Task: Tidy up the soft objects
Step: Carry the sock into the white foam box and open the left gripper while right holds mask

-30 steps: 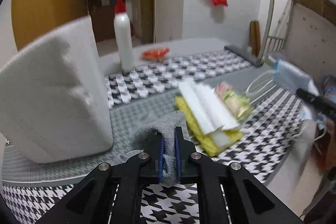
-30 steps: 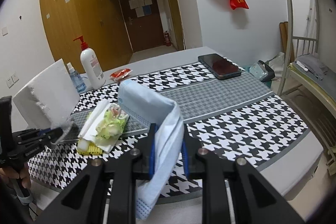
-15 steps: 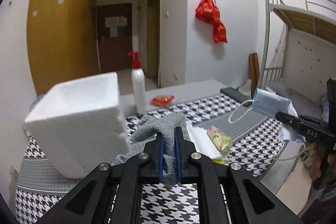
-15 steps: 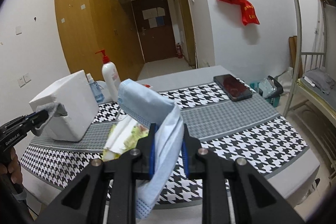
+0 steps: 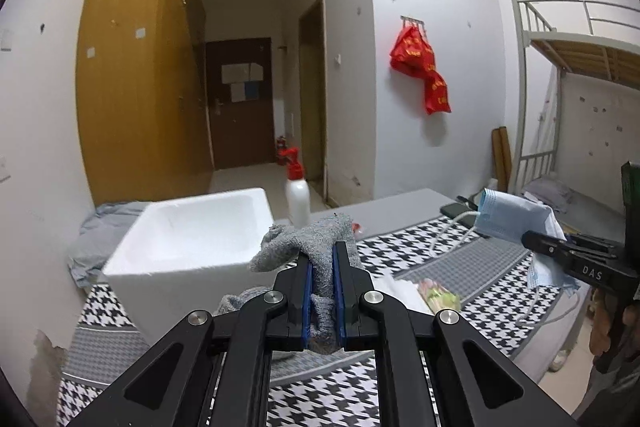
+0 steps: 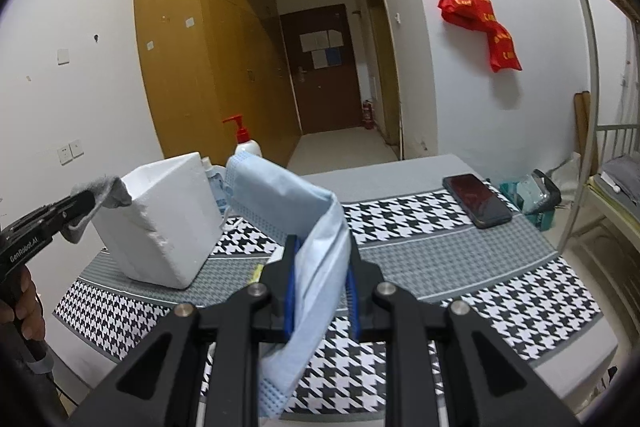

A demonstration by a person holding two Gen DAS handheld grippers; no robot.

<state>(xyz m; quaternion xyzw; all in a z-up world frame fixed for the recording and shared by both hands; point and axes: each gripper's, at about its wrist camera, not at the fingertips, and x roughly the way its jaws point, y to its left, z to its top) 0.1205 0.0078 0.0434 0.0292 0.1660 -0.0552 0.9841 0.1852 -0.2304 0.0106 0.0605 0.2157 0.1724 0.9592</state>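
Two soft items ride above the table (image 6: 460, 267): your left gripper (image 5: 322, 259) clenches one grey sock (image 5: 316, 243); your right gripper (image 6: 320, 259) clamps one blue mask (image 6: 280, 191); both point slightly downward.

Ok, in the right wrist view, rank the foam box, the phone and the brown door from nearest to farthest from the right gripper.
From the right gripper:
1. Foam box, on the table to the left.
2. Phone, farther back on the right.
3. Brown door, at the corridor's end.
Box and phone are fairly close to call.

Cloth, foam and plastic on a woven surface

Grey sock (image 5: 316, 247) looks fuzzy knit; blue mask (image 6: 288, 195) thin pleated fabric; white box (image 5: 192, 239) matt grainy foam; phone (image 6: 476, 201) glossy; surface (image 6: 460, 259) covered in matt houndstooth cloth.
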